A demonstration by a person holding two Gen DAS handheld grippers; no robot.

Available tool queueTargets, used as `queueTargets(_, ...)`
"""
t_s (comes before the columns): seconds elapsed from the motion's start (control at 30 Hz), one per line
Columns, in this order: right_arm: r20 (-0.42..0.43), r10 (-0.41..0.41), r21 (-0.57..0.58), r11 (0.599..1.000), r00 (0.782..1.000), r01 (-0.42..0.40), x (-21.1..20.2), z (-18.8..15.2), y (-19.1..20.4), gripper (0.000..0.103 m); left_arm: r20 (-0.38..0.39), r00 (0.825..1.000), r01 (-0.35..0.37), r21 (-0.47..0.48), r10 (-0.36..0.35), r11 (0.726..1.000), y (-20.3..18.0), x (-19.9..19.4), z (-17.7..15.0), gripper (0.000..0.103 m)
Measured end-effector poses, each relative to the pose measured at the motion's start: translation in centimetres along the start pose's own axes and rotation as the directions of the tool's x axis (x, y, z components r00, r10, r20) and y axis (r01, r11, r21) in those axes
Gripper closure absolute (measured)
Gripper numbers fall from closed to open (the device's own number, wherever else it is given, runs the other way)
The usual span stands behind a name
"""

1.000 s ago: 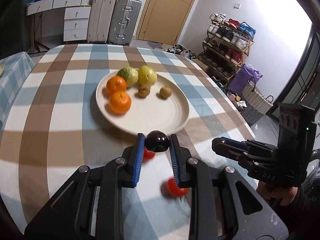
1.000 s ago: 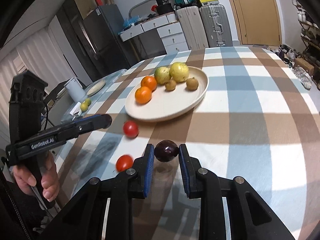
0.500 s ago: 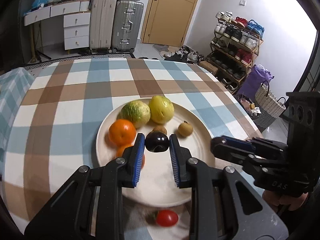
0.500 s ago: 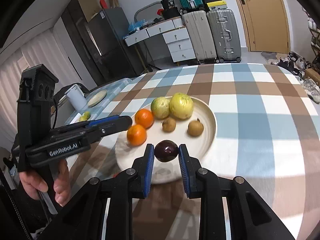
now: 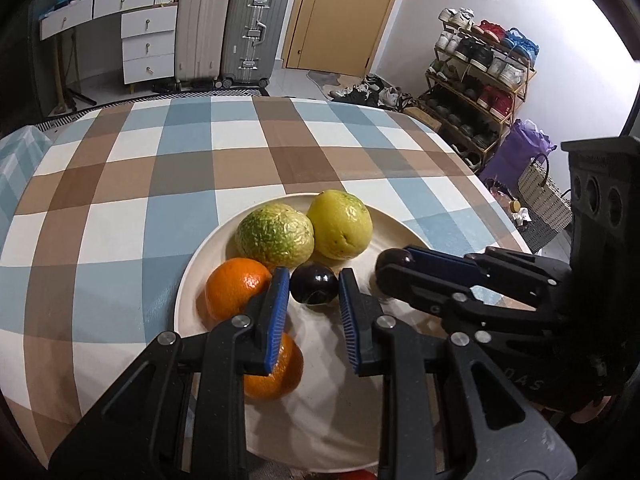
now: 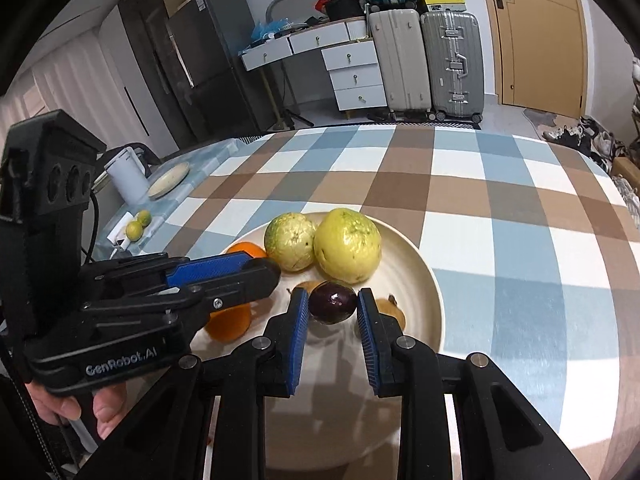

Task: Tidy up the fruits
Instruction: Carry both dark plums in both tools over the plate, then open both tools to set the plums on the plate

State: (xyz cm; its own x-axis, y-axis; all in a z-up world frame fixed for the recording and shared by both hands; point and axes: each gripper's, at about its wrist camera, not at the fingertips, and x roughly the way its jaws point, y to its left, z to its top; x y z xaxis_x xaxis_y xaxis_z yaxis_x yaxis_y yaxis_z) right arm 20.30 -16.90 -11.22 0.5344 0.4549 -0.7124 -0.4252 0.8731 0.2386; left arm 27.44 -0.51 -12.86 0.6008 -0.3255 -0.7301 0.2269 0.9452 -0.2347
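Both grippers have come in over the cream plate (image 5: 192,280) on the checked worktop (image 5: 120,220), where a second ago they hung short of its rim. The left gripper (image 5: 314,296) has its fingers closed around a glossy dark purple fruit (image 5: 314,289). The right gripper (image 6: 333,312) pinches another dark fruit (image 6: 333,303), round and shiny, above the plate beside two green-yellow guavas (image 6: 347,244).
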Motion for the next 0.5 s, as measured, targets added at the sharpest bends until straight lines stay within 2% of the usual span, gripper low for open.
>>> queueTargets(0.3,-0.011,-0.014,-0.005,1.000,1.000,0.014,1.2,0.6,-0.1,0.076,0.002,1.000,-0.002,-0.002,0.002,1.000,-0.1,0.1,0.1,0.080)
queueTargets(0.4,0.009,-0.012,-0.003,1.000,1.000,0.012,0.8,0.6,0.0,0.069,-0.006,1.000,-0.001,-0.008,0.001,1.000,-0.1,-0.1,0.0,0.079)
queueTargets(0.5,0.045,-0.003,0.010,1.000,0.999,0.002,-0.4,0.5,0.1,0.057,0.002,1.000,0.003,-0.008,-0.003,1.000,-0.4,-0.8,-0.2,0.067)
